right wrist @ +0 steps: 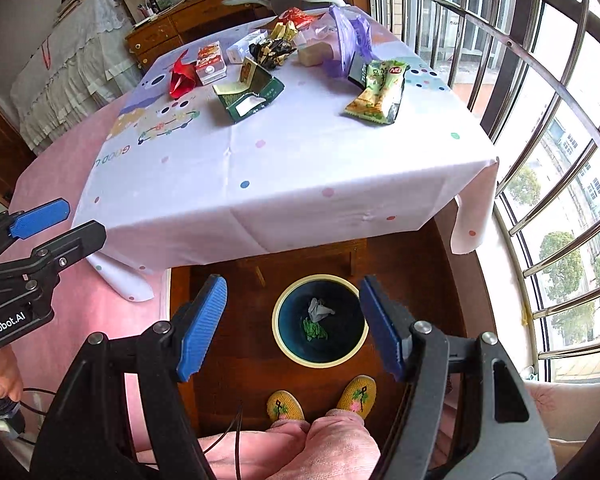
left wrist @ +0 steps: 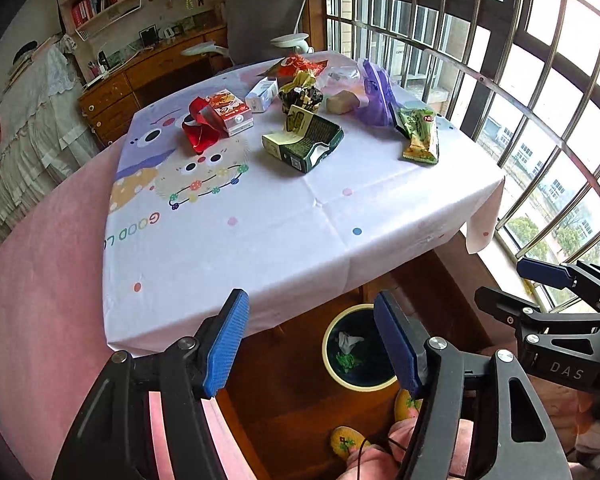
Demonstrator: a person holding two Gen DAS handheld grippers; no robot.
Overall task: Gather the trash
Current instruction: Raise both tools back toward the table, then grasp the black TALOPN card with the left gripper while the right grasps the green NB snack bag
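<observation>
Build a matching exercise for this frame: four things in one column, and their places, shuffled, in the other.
Things:
1. green snack bag
2. red wrapper
3. crumpled white paper
4. open green box

Places:
A. inside the waste bin on the floor
B. table edge nearest the window
C. middle of the tablecloth, flaps open
D. beside the small red-and-white carton, on the side away from the window

Pairs: 1-B, 2-D, 3-A, 4-C
</observation>
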